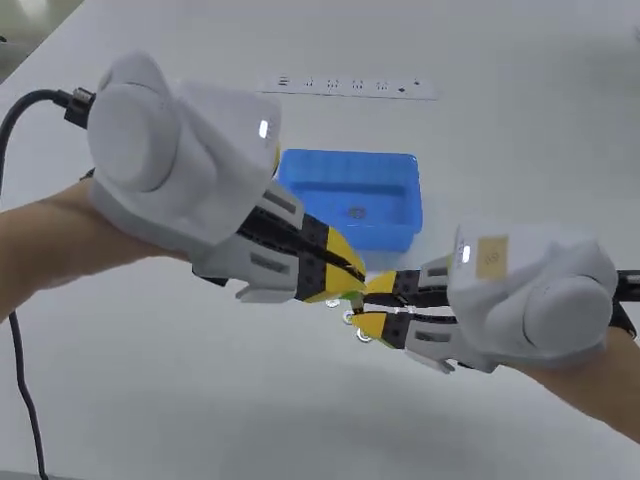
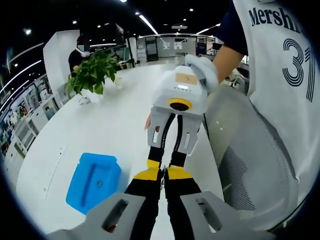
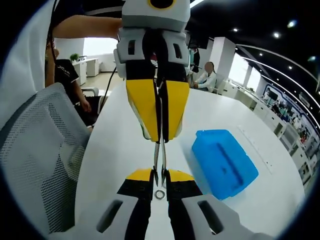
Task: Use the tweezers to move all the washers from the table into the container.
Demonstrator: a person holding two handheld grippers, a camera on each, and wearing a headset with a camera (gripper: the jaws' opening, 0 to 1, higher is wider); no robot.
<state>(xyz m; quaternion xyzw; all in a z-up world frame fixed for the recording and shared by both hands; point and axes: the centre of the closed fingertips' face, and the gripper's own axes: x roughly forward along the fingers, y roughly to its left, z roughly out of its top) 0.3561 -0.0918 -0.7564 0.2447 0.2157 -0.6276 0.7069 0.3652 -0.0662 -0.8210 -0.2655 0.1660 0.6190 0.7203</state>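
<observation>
A white table (image 1: pixel 150 400) is seen under everything, and a mesh chair (image 3: pixel 35 150) is found at 9 o'clock in the right gripper view. In the head view the left gripper (image 1: pixel 345 285) is held in from 9 o'clock and the right gripper (image 1: pixel 370 320) from 4 o'clock, so that their yellow tips are brought nearly together just below the centre.

A blue container (image 1: pixel 350 195) is set on the table at 12 o'clock from the meeting tips, near them but apart. A white power strip (image 1: pixel 350 87) is laid well beyond it, again at 12 o'clock.

The tweezers (image 3: pixel 160 160) are clamped between the closed yellow jaws of the left gripper and are pointed toward 6 o'clock in the right gripper view, their tips being placed in the narrow gap between the right gripper's jaws. Whether those jaws are pressed onto the tweezers cannot be told.

One washer (image 3: pixel 160 194) is seen flat on the table just past the tweezer tips, at 6 o'clock from them, between the right gripper's jaws. It is outside the container.
</observation>
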